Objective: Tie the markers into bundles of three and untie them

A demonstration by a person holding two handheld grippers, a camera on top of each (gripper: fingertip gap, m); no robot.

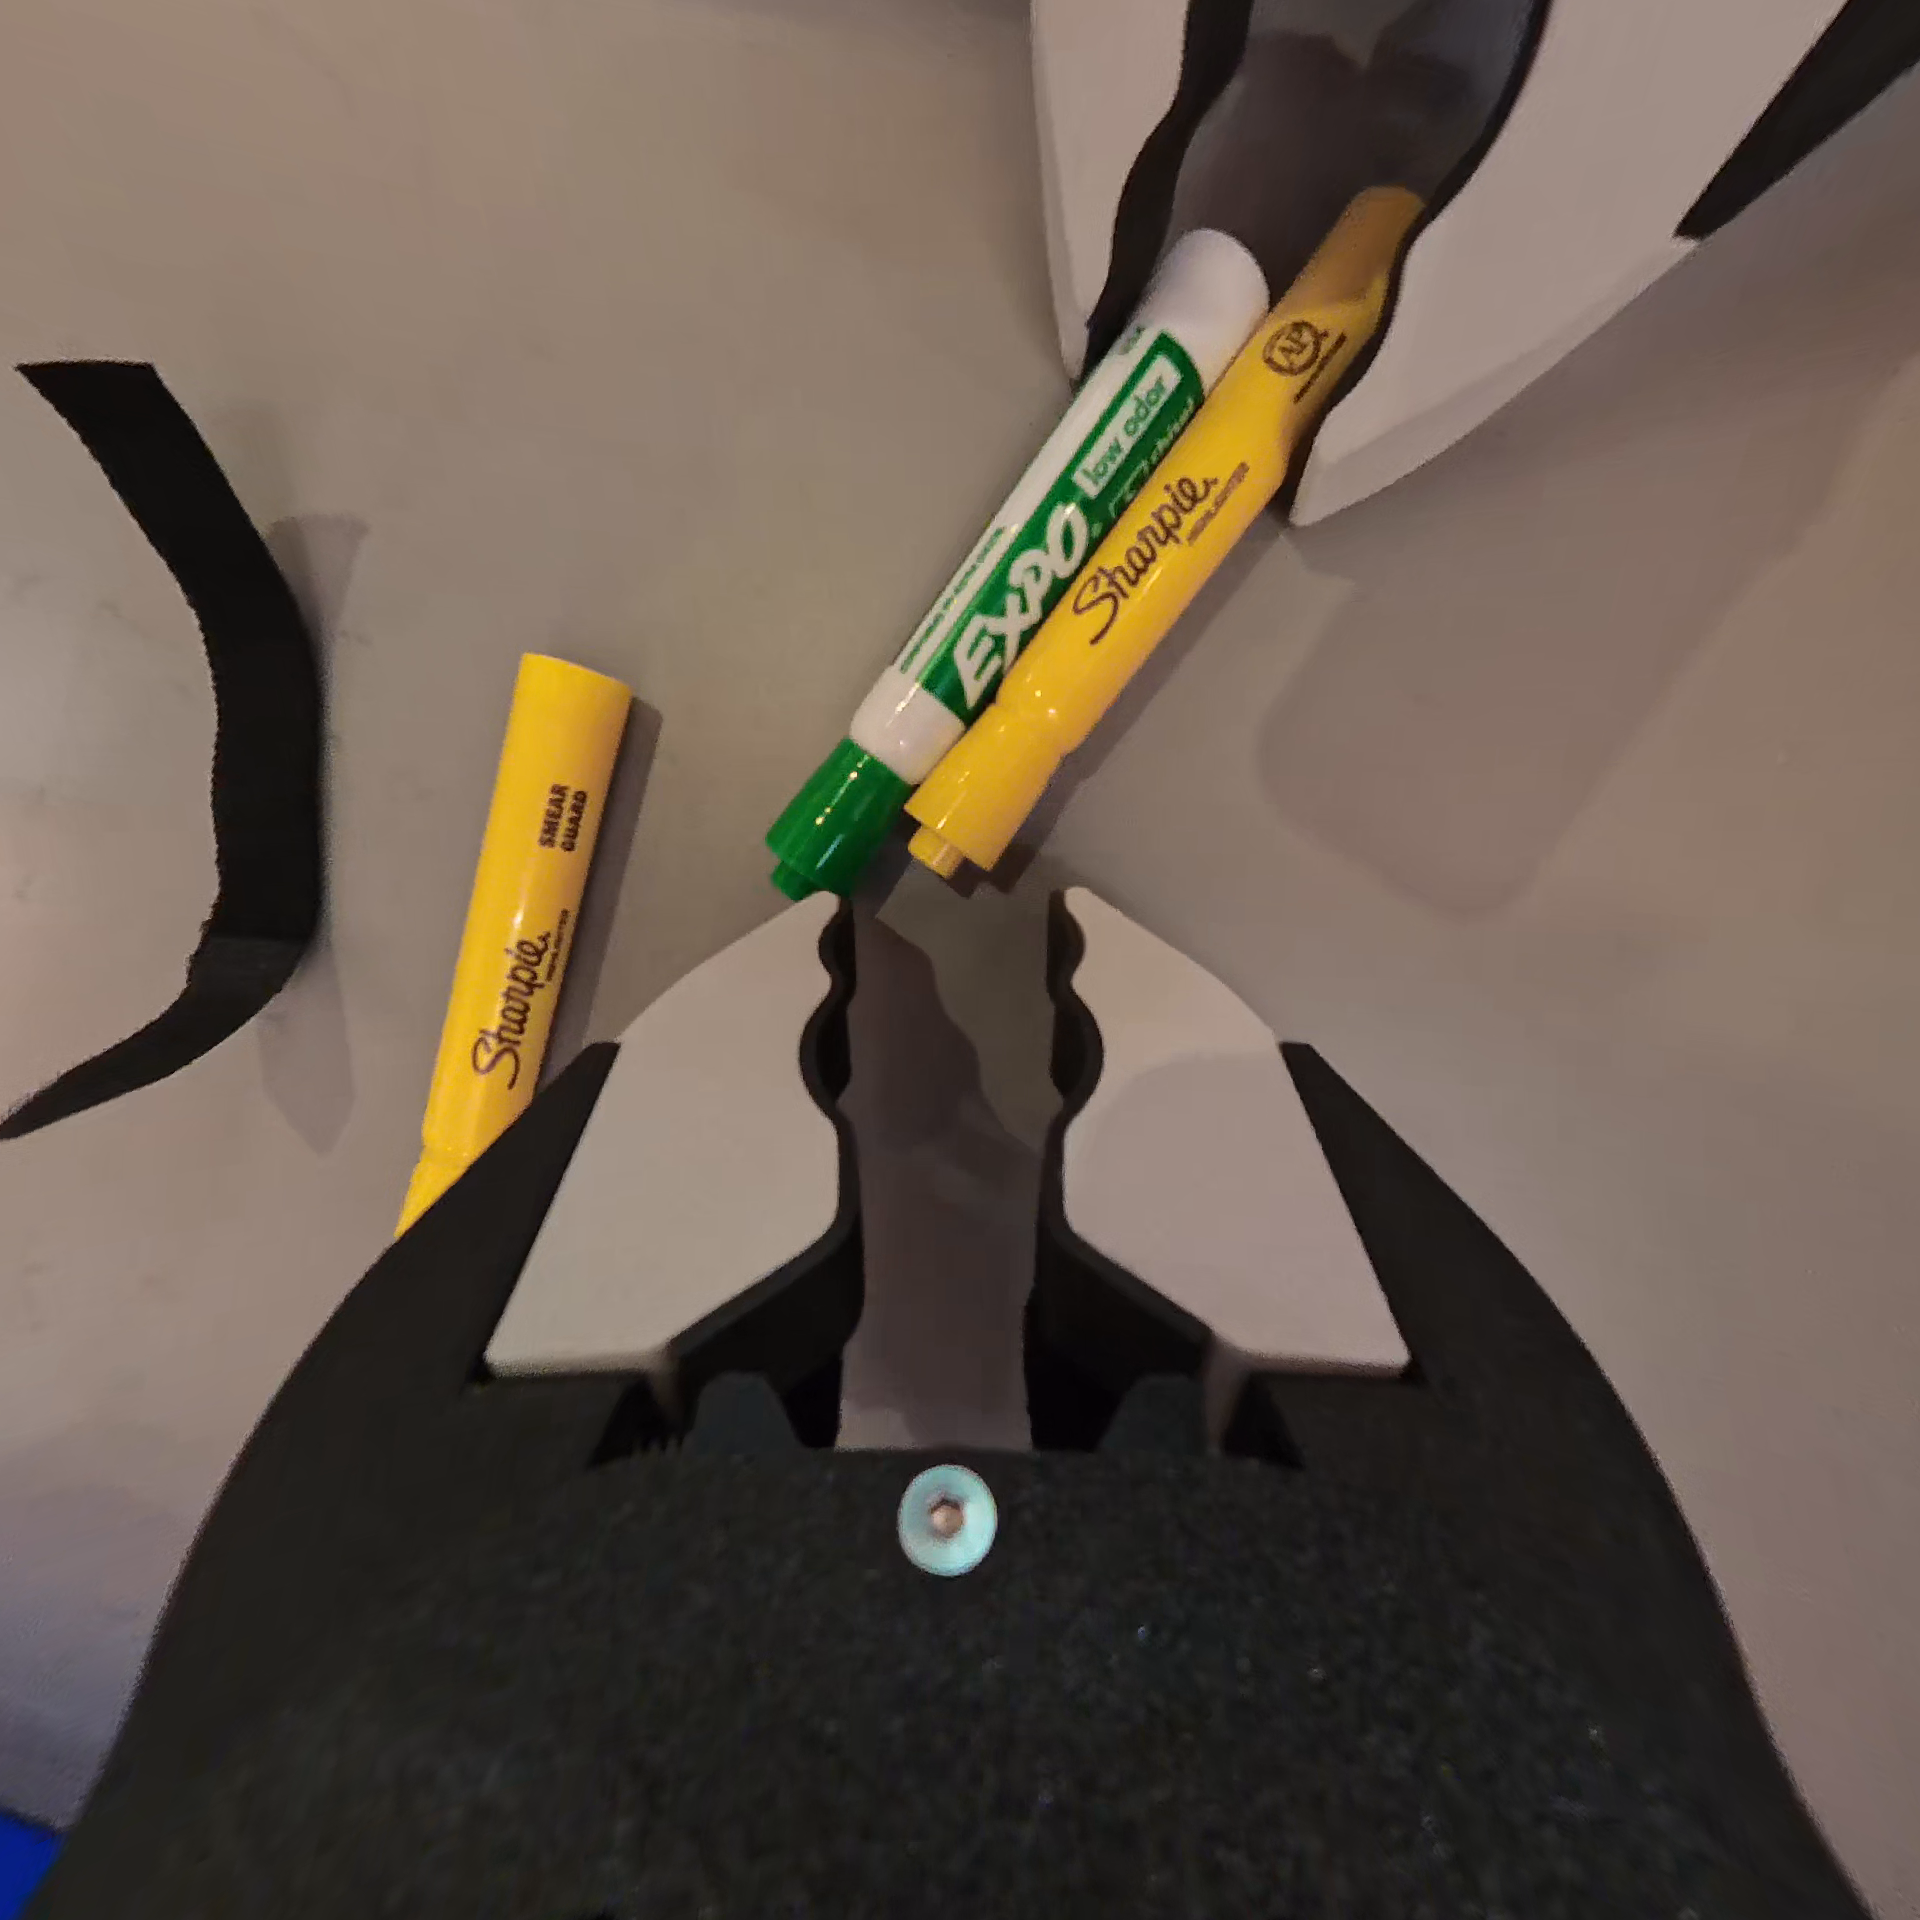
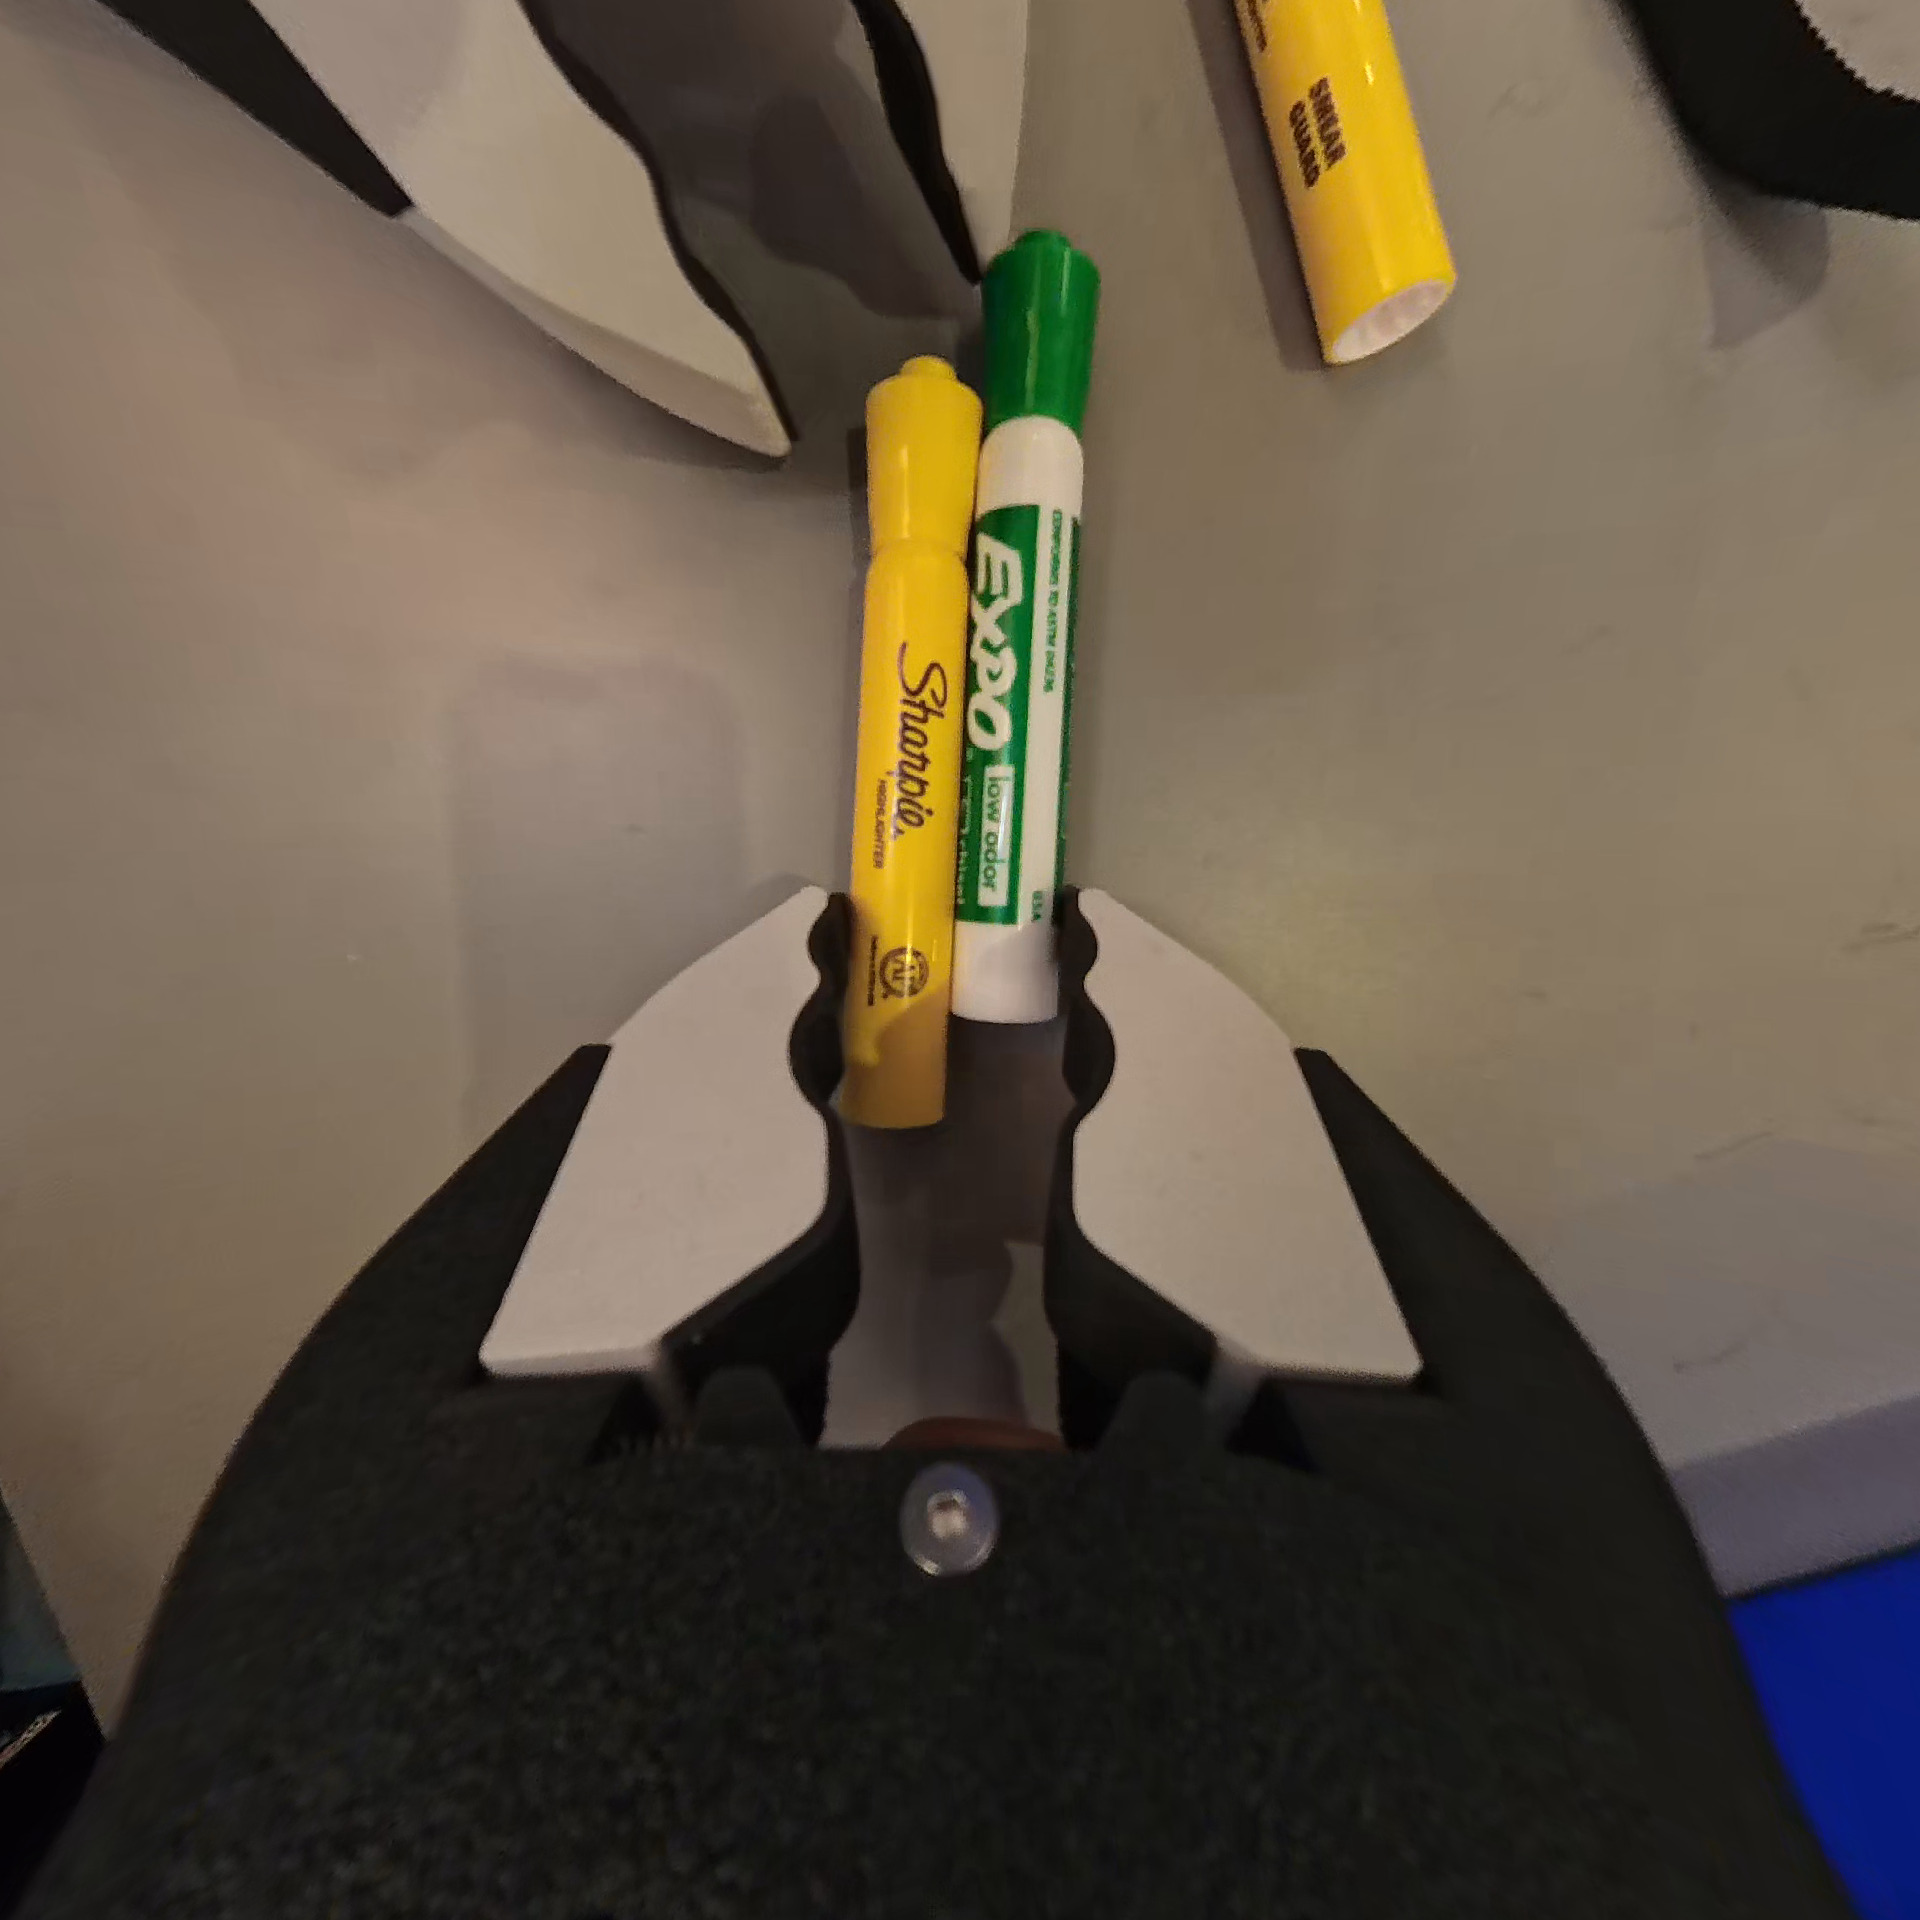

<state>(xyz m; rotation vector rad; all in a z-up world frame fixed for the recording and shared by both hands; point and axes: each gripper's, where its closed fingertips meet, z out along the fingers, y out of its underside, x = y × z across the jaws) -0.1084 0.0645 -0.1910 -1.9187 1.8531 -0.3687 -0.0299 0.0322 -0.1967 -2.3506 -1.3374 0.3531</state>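
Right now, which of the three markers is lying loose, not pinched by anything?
The lone yellow highlighter beside the black strap; the other yellow and green sit pinched together.

In the left wrist view, the loose yellow highlighter point(image 1: 525, 935) lies with its lower end hidden behind the black body of the left gripper point(image 1: 951, 914), so its cap cannot be seen. The black strap point(image 1: 239, 748) runs off the left edge. The far ends of the green marker point(image 1: 1023, 582) and the second yellow highlighter point(image 1: 1143, 582) disappear between the fingers point(image 1: 1153, 177) of the right gripper point(image 1: 1309, 177), whose body is cut off by the top edge. In the right wrist view, the loose highlighter point(image 2: 1351, 177) and the strap point(image 2: 1787, 125) are cropped at the top, and a blue patch point(image 2: 1808, 1652) at the lower right is too partial to identify.
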